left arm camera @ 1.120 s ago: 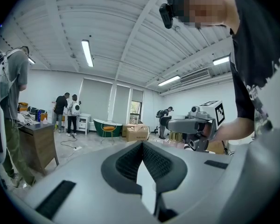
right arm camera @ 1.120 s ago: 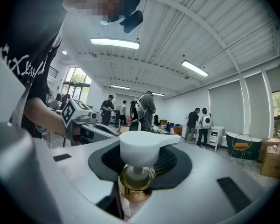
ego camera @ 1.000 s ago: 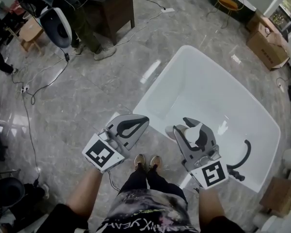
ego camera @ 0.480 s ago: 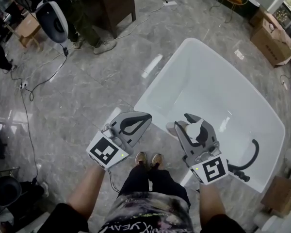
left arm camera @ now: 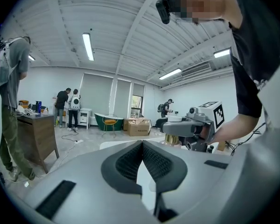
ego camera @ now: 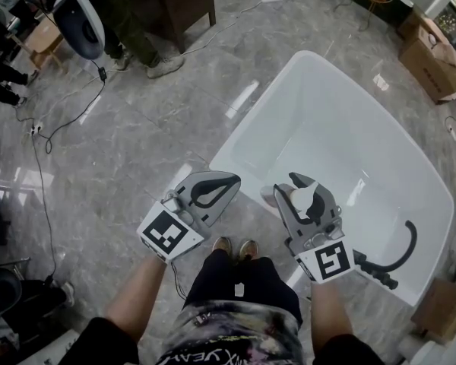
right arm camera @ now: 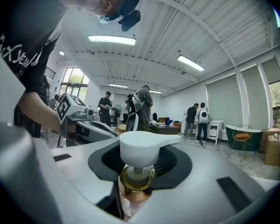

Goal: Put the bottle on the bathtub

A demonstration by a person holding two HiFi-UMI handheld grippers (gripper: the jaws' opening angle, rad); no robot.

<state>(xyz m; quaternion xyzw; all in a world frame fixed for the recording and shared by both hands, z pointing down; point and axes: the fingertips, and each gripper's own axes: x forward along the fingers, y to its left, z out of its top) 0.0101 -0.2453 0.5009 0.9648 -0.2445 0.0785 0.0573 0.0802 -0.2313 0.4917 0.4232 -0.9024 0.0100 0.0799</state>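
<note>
The right gripper [ego camera: 298, 192] has its jaws closed around the neck of the bottle [right arm camera: 137, 169], and the white pump head sticks out past them. It holds the bottle over the near corner of the bathtub [ego camera: 327, 120]. The left gripper [left arm camera: 142, 147] is beside it over the floor, with its jaws pressed together and nothing between them.

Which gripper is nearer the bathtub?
Right. The right gripper, holding the pump bottle, hangs over the near rim of the bathtub; the left gripper is over the floor beside it.
</note>
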